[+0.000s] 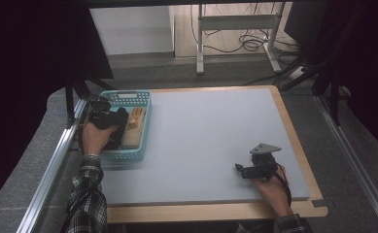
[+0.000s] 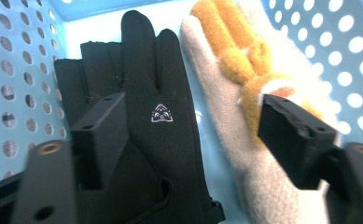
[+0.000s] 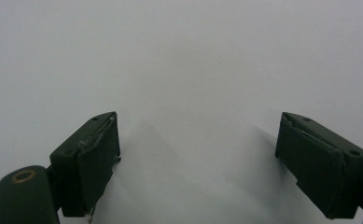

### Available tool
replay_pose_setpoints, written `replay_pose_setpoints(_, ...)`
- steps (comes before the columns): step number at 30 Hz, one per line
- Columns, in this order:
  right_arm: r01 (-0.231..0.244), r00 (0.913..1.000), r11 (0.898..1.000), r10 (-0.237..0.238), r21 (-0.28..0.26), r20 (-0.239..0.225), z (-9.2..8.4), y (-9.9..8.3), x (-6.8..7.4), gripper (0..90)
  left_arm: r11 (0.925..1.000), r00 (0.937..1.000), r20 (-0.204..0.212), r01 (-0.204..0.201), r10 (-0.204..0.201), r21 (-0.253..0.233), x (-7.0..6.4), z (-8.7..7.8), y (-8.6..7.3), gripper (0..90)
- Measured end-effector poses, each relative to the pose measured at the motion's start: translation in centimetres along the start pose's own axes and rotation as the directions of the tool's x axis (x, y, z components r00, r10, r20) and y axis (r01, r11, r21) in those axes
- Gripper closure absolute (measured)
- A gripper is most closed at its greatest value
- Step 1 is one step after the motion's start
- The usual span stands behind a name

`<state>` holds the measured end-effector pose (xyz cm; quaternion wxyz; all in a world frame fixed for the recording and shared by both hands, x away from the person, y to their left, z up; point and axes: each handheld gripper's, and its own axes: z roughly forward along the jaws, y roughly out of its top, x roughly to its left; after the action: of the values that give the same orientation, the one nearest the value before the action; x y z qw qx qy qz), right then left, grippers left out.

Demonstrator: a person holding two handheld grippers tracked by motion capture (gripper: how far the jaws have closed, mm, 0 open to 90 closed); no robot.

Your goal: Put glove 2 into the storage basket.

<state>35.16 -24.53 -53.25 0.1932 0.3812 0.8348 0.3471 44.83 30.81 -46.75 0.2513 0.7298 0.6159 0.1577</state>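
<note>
Big grey table mat (image 1: 201,141) first, the turquoise perforated basket (image 1: 128,97) at its left edge holding 2 gloves side by side: a black glove (image 2: 163,140) and a cream-and-orange fleece glove (image 2: 235,93). The left gripper (image 2: 193,135) hangs over them, jaws apart, clamping nothing. The right gripper (image 3: 198,154) rests wide open over bare mat.

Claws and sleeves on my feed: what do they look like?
Both are black two-jaw tools with blocky rectangular jaws. The right claw carries a grey three-cornered plate on top and a dark cable trailing past the wrist. The left claw is black too. Both sleeves are dark-and-white plaid.
</note>
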Motion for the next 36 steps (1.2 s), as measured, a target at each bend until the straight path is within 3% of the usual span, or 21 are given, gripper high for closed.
replay_pose_setpoints(8,0.000,1.0000,1.000,0.000,0.000,0.000,0.0,0.0,0.0,13.4,0.9992,0.9996,0.027,0.009,-0.008,-0.040,0.6,-1.1,-0.6,12.5)
replay_pose_setpoints(15,0.000,1.0000,1.000,0.000,0.000,0.000,0.0,0.0,0.0,13.4,0.9978,0.9983,0.056,-0.008,0.011,-0.067,0.4,-1.9,-1.0,8.1)
replay_pose_setpoints(30,0.000,1.0000,1.000,0.000,0.000,0.000,0.0,0.0,0.0,13.4,0.9934,0.9915,0.115,-0.048,0.060,-0.104,-1.3,-3.2,-1.3,2.5)
replay_pose_setpoints(36,0.000,1.0000,1.000,0.000,0.001,0.000,0.0,0.0,0.0,13.4,0.9898,0.9873,0.114,-0.099,0.111,-0.103,-2.4,-3.8,-1.6,1.3)
